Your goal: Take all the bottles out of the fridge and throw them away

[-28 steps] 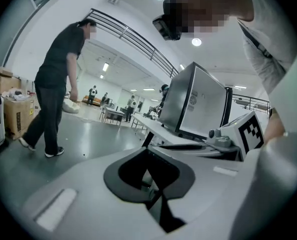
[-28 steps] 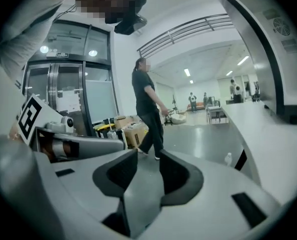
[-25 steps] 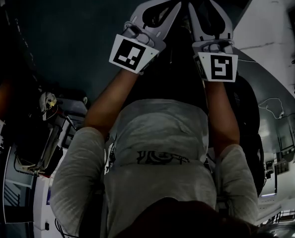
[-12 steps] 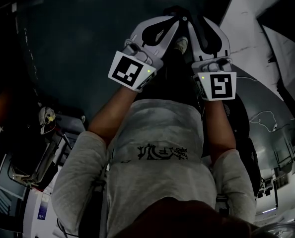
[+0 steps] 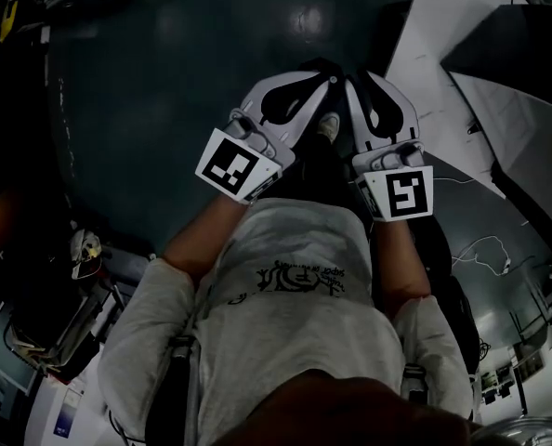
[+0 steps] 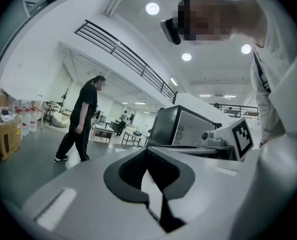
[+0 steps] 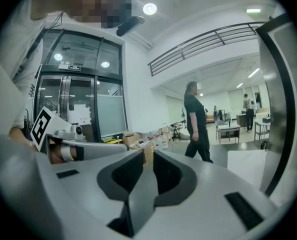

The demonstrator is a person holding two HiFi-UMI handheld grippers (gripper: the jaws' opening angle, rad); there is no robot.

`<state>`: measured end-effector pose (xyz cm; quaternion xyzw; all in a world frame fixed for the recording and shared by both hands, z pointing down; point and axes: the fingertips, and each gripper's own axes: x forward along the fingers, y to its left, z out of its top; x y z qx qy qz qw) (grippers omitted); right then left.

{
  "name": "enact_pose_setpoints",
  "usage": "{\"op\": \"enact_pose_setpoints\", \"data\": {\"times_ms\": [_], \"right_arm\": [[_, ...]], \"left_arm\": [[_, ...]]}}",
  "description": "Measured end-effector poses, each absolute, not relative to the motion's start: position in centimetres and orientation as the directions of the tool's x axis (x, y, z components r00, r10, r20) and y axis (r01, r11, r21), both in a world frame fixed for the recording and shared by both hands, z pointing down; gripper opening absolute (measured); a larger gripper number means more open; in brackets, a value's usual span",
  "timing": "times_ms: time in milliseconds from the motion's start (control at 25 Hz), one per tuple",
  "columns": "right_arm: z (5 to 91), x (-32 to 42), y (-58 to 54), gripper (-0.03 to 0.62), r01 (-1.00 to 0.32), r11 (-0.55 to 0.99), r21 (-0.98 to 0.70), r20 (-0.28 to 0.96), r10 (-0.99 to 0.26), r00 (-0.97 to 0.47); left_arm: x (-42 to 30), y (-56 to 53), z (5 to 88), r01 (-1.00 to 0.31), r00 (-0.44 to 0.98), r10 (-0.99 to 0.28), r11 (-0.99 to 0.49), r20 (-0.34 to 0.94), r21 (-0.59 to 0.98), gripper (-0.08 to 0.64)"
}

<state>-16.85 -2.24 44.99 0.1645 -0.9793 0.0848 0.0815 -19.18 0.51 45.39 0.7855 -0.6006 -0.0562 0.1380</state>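
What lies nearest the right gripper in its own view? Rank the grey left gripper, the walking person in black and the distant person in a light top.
1. Grey left gripper, alongside, left.
2. Walking person in black, mid-floor, centre-right.
3. Distant person in a light top, back right.
The jaws of the right gripper have just been closing, empty.

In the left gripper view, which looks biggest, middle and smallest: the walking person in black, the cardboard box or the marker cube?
1. Walking person.
2. Cardboard box.
3. Marker cube, only slightly smaller. It is nearer the camera, so the order of these last two is unsure.
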Motion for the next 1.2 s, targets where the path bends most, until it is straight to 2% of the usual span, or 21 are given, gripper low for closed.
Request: {"op": "enact_pose_setpoints", "data": {"times_ms": [160,440,680,800,1200], "right_arm": [[42.4,-16.0,-2.4,0.063,-0.329,0.936,-0.123,0.203,-0.300,-0.932],[37.4,-14.9,-2.7,0.054,-0.312,0.943,-0.114,0.164,-0.292,-0.942],[34.6,-14.0,-2.8,0.052,-0.285,0.956,-0.070,0.158,-0.272,-0.949],[33.0,-13.6,-2.7,0.052,-0.274,0.960,-0.062,0.153,-0.262,-0.953],[28.9,-12.3,-2.7,0.049,-0.262,0.964,-0.050,0.140,-0.253,-0.957]], "left_arm": [[-18.2,0.4,41.9,-0.922,0.294,-0.955,-0.276,0.027,0.271,0.009],[-16.5,0.3,37.6,-0.919,0.326,-0.945,-0.309,0.030,0.246,0.008],[-15.7,0.1,33.1,-0.915,0.339,-0.939,-0.343,-0.056,0.211,0.008],[-15.6,0.2,32.3,-0.920,0.339,-0.941,-0.336,-0.023,0.203,0.008],[-14.1,0.3,28.3,-0.908,0.374,-0.926,-0.378,-0.054,0.181,0.009]]}}
